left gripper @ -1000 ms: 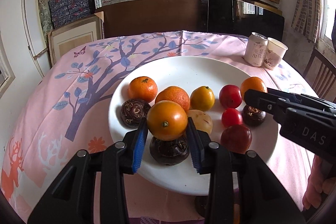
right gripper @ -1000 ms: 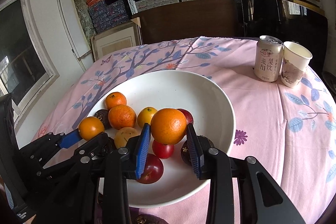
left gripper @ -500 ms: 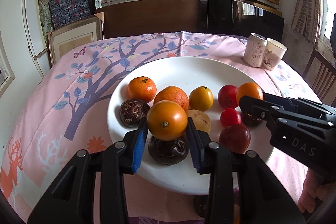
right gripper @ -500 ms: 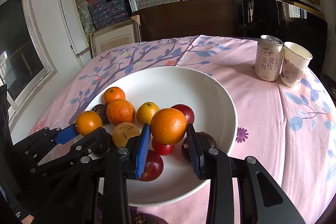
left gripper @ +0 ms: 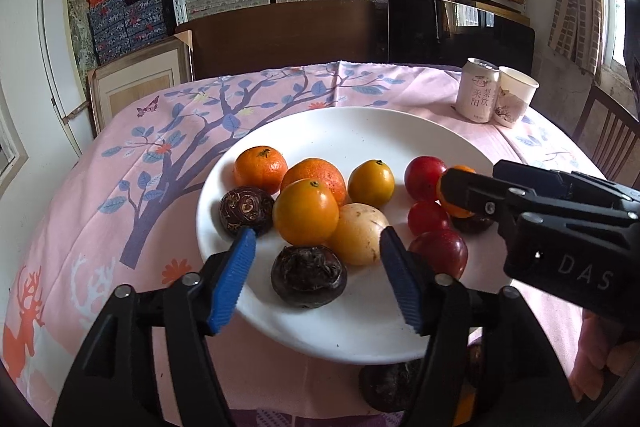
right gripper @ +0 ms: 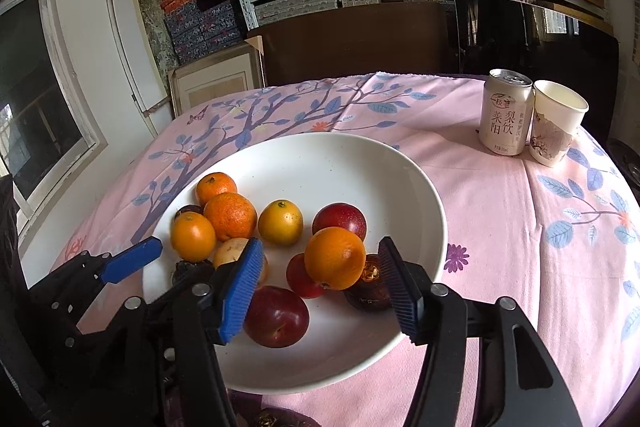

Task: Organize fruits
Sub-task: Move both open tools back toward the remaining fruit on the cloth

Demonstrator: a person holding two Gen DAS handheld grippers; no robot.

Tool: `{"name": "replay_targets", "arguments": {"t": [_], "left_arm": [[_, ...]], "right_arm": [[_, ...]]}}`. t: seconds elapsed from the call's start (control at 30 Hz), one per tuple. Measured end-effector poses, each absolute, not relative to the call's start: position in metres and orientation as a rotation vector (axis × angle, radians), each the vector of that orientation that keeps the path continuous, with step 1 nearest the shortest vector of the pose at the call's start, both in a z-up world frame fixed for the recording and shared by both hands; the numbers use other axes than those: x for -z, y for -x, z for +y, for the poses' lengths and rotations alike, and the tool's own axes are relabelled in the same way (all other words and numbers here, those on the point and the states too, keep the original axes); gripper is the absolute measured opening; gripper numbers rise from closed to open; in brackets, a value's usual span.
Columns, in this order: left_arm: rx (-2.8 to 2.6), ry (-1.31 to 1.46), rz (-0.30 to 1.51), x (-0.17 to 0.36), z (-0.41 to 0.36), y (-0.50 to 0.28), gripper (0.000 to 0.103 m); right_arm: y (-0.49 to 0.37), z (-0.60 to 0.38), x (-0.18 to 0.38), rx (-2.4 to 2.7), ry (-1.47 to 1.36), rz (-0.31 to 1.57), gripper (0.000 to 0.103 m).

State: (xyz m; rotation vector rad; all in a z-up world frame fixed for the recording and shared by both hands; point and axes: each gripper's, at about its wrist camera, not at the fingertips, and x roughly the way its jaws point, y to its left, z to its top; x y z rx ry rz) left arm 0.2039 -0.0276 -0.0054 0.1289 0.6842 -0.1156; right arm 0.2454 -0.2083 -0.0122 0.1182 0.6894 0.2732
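Left wrist view: left gripper (left gripper: 318,281) jaws opening, clear of orange fruit (left gripper: 306,211) on plate (left gripper: 344,131). Right gripper (right gripper: 320,285) opening too, orange (right gripper: 335,257) loose between pads. Approx a dozen fruits plated; dark ones (left gripper: 390,385) prob. left off-plate.

We see the far half of the white plate (right gripper: 360,163) bare, so tongs could pass there; the near half is crowded with fruit lying close together. On the tabletop (right gripper: 500,227), the pink cloth to the right of the plate lies open up to the can (right gripper: 506,113) and paper cup (right gripper: 558,123) standing side by side at the far right edge
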Motion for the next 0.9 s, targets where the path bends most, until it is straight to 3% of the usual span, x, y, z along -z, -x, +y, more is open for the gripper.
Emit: {"name": "replay_targets", "arguments": {"t": [0.07,0.27,0.5,0.67,0.9], "left_arm": [[0.098,-0.157,0.654,0.002,-0.029,-0.196,0.081],[0.079,-0.124,0.600,-0.011,-0.014,-0.174,0.095],[0.045,-0.057,0.611,-0.007,0.012,-0.152,0.098],[0.027,-0.013,0.613,-0.006,0.027,-0.127,0.098],[0.062,-0.033,0.643,0.004,0.020,-0.104,0.098]], "right_arm": [[-0.239,-0.212,0.009,-0.267,-0.120,0.678,0.063],[-0.207,-0.226,0.012,-0.246,-0.145,0.664,0.071],[-0.165,-0.255,0.022,-0.212,-0.202,0.658,0.079],[-0.140,-0.272,0.030,-0.193,-0.249,0.669,0.092],[-0.125,-0.288,0.038,-0.185,-0.320,0.683,0.096]]}}
